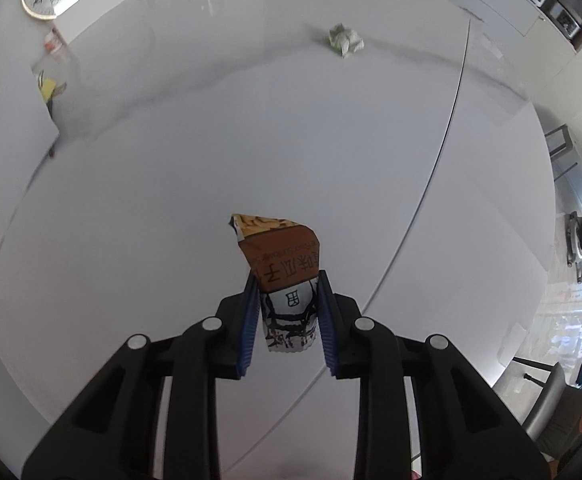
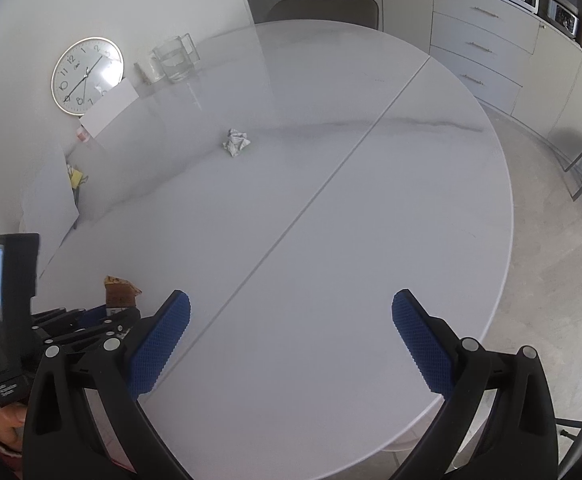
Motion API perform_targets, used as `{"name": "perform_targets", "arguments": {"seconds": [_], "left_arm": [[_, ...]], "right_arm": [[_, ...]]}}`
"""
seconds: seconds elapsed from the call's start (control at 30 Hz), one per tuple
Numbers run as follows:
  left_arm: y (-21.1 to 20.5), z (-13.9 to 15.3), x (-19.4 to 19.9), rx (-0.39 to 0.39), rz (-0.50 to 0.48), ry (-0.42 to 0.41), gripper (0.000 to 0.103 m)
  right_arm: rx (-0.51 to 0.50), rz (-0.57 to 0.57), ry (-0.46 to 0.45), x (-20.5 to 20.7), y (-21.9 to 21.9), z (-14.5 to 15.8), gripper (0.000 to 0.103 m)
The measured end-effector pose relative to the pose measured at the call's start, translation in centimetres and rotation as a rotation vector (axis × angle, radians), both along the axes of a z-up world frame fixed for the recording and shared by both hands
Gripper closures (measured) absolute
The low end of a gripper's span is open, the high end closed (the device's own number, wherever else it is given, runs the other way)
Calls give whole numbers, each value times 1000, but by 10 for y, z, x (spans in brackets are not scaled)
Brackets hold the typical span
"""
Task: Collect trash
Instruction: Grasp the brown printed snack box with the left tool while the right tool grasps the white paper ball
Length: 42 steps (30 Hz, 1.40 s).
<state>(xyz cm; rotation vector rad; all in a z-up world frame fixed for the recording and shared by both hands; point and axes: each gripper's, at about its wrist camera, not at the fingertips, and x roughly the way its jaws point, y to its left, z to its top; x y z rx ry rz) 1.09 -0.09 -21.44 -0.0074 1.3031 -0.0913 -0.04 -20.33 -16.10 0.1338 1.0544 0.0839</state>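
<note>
Crinkled brown wrapper [image 1: 281,264] — ribbed gripper [image 1: 289,312] clamped

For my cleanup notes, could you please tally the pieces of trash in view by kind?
Snack wrapper, clamped in the left gripper: 1
Crumpled paper ball, lying on the table: 1
Total: 2

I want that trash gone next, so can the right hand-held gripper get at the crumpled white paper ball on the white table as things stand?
Probably yes. The right hand-held gripper is open and empty, and only bare white table lies between it and the crumpled white paper ball, which sits alone, well ahead.
</note>
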Motion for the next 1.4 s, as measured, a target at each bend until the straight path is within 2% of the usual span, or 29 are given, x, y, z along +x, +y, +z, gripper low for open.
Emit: {"name": "perform_targets", "arguments": {"seconds": [0.07,0.23,0.37,0.5,0.7,0.77,0.9,0.93,0.97,1.0,1.03,1.23,1.4], "left_arm": [[7,10,6,9,-19,-20,76],[16,23,54,19,-46,-36,76],[21,25,94,3,-46,-37,76],[25,20,129,2,-46,-44,76],[33,11,154,1,-44,-45,76],[35,7,160,-6,-36,-39,76],[40,0,166,-10,-16,-27,76],[40,-1,166,-10,-11,-23,76],[41,-1,165,-11,-7,-20,76],[42,-2,164,-12,-3,-16,76],[42,-3,164,-11,-1,-15,76],[36,6,155,2,-12,-32,76],[16,28,132,11,-67,-70,76]], "right_arm": [[0,8,1,13,9,-2,3],[12,42,2,56,35,-10,3],[-11,91,-5,107,54,-21,3],[-8,130,14,161,64,-40,14],[-38,213,64,228,86,-73,22],[-48,235,86,244,93,-84,29],[-68,254,130,256,100,-99,42],[-69,252,137,258,100,-101,50],[-63,246,146,259,99,-103,52],[-68,240,140,259,99,-102,63],[-66,240,146,261,98,-102,68],[-50,229,134,250,90,-88,72],[-28,184,99,210,68,-61,72]]}}
